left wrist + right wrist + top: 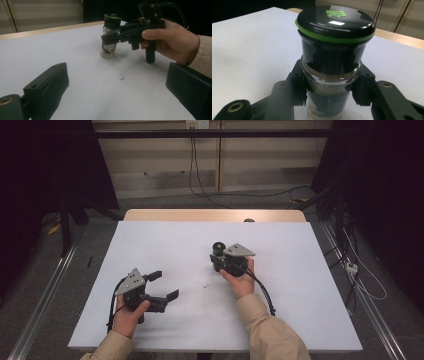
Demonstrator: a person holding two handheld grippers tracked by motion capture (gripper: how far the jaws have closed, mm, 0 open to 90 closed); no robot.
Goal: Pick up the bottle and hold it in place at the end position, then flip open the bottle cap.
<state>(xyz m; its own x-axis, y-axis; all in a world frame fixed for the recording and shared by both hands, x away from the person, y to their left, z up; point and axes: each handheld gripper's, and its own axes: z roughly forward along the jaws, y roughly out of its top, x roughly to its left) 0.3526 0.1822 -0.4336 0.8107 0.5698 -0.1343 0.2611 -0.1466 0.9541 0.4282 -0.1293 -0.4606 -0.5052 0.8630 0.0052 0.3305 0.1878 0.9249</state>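
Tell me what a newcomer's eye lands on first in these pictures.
First, the glass jar with its black, green-rimmed cap, standing upright on the white table right of centre, clamped at its glass body by the right gripper. Next, the left gripper at the near left, jaws spread wide with nothing between them. A small dark smudge marks the table between them.

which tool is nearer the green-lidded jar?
Right. The right tool is clamped on the jar; the left tool sits open, apart from it, nearer the person.

I see a green mark on the jar's lid (pixel 335 18) and small label print, neither readable.
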